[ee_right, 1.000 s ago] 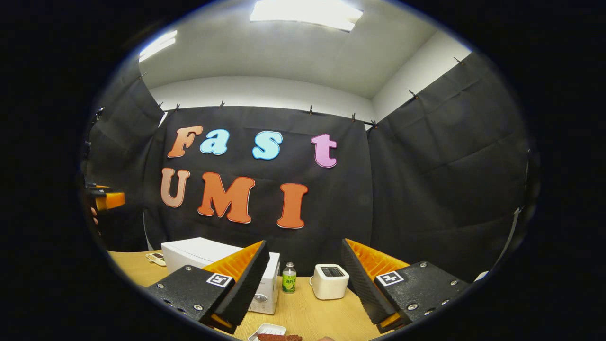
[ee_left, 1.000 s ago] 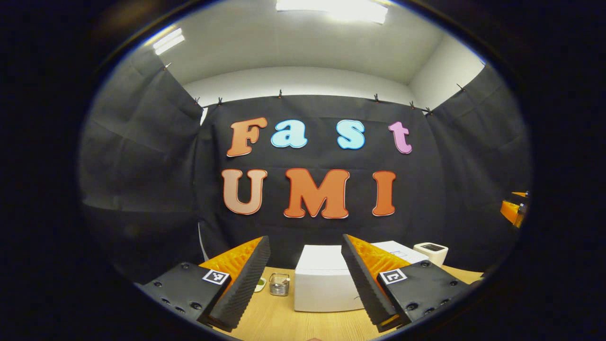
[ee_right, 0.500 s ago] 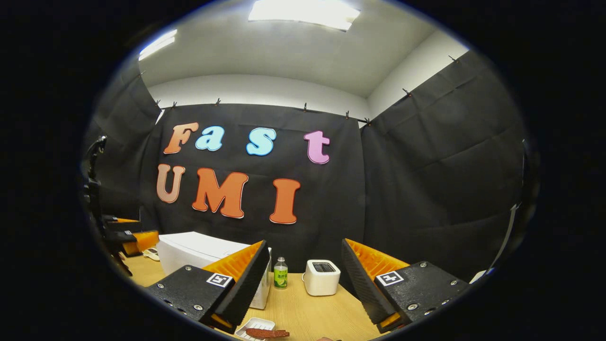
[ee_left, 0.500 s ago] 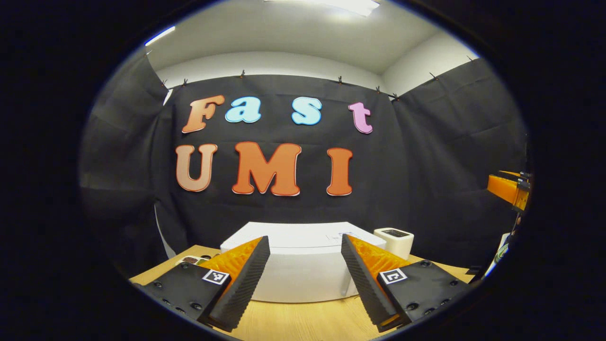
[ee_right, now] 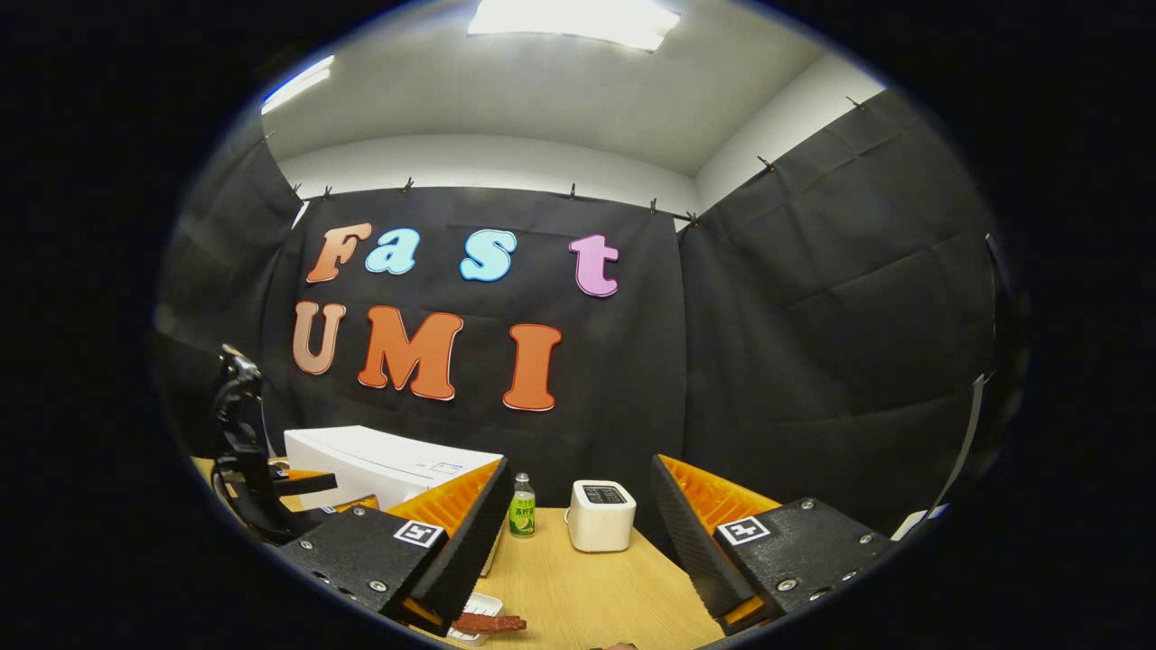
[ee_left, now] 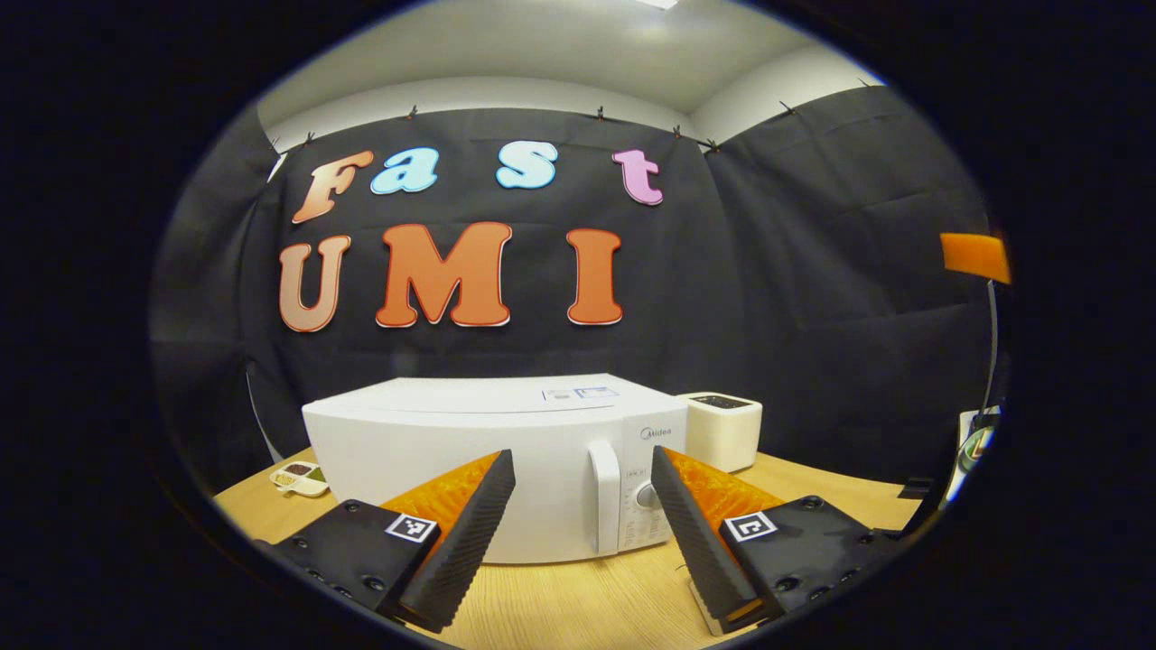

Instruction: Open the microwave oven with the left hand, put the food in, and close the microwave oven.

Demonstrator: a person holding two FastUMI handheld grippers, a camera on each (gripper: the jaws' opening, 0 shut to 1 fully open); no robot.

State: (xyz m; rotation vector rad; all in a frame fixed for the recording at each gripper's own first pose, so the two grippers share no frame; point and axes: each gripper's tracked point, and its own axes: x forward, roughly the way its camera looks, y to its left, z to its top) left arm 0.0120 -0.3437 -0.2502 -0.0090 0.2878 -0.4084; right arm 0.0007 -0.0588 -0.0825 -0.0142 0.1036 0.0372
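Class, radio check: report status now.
Left gripper open, facing the shut microwave. Right gripper open, empty, above the food on the table. Nothing in the way.

- Black cloth (ee_right: 813,316) hung round my booth, clipped along the top.
- White wall (ee_right: 488,162) showed above it.
- Ceiling light panel (ee_right: 573,20) glared overhead.
- Light wooden table (ee_left: 587,605) ran beneath my view.

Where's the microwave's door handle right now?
In the left gripper view the door handle stands upright on the microwave front, just left of the control knob, between the open left gripper fingers.
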